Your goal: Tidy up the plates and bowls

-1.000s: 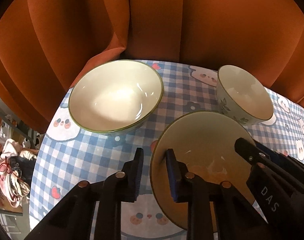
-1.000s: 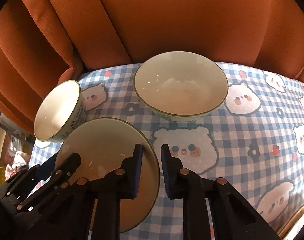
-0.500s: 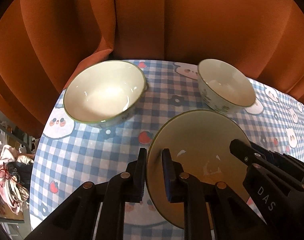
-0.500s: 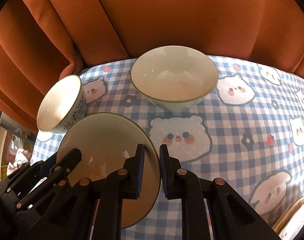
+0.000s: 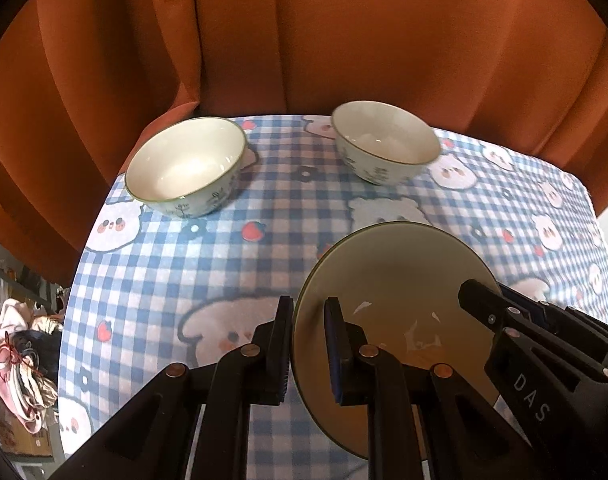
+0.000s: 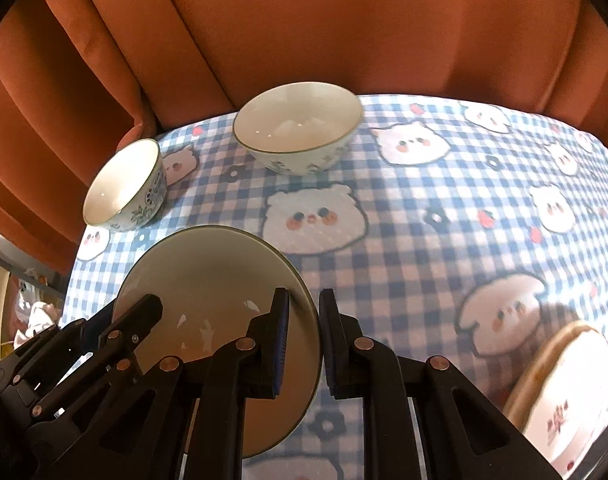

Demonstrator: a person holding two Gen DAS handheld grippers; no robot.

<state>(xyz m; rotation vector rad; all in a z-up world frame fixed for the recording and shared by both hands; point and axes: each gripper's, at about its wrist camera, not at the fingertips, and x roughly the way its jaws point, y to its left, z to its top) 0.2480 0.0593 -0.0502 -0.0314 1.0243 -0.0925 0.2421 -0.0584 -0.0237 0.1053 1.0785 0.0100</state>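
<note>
- We read "DAS" in pale letters on the black body of the right gripper as it shows in the left wrist view; no other writing is legible.
- Our left gripper is clamped on the left rim of the plate, and our right gripper is clamped on its right rim; the plate sits between the two, above the tablecloth.
- The plate is round, smooth and glossy, cream with a thin dark rim.
- Two glazed bowls stand beyond it near the table's far edge, well apart: one to the left, the other to the right, both with a dark floral pattern outside.
- The cloth is blue-and-white check with cartoon bears, strawberries and flowers.
- Orange pleated curtains hang behind.
- A round, tan-rimmed thing lies at the right edge, blurred.
</note>
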